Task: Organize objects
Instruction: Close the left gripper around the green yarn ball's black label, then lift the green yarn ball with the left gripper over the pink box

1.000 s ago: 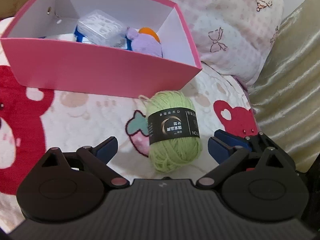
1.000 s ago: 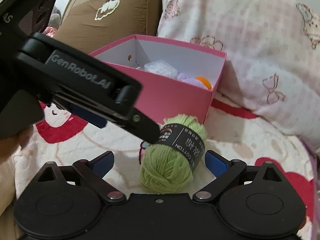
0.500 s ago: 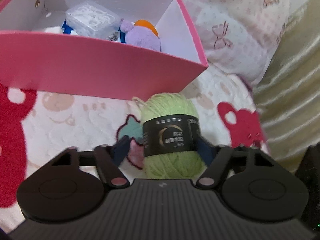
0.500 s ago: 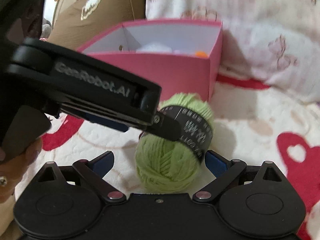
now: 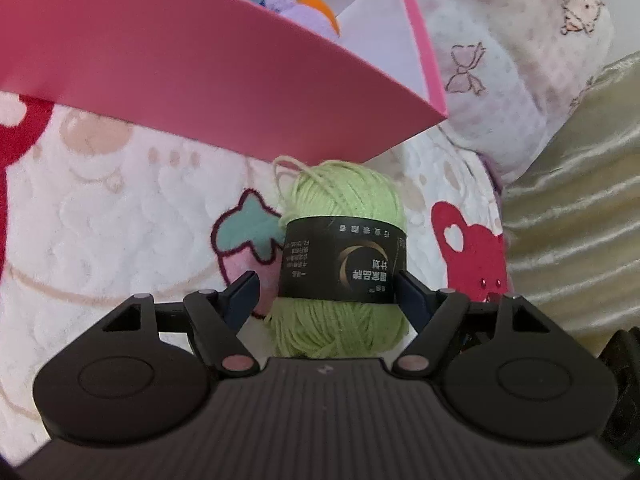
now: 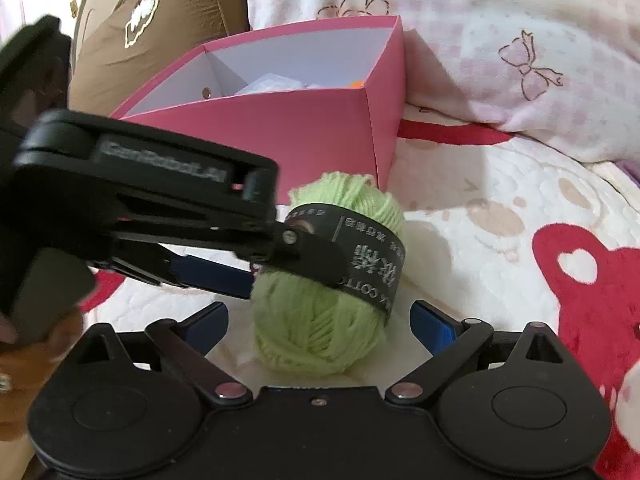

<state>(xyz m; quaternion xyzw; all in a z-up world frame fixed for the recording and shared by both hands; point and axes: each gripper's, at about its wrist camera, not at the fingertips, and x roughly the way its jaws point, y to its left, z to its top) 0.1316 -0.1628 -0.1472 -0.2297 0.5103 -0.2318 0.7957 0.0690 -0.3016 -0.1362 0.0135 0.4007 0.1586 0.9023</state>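
Plush white bedding (image 5: 120,208) printed with red bears and strawberries fills the left wrist view, where the left gripper (image 5: 326,286) brackets a skein of light-green yarn with a black paper band (image 5: 344,256) lying just before a pink cardboard box (image 5: 200,80); its jaws are opening, the right pad touching the band, the left pad clear of it. From the right wrist view, the right gripper (image 6: 320,320) hangs spread wide and empty near the same skein, and a one-sided touch could roll the soft ball away or snag its loose strand.
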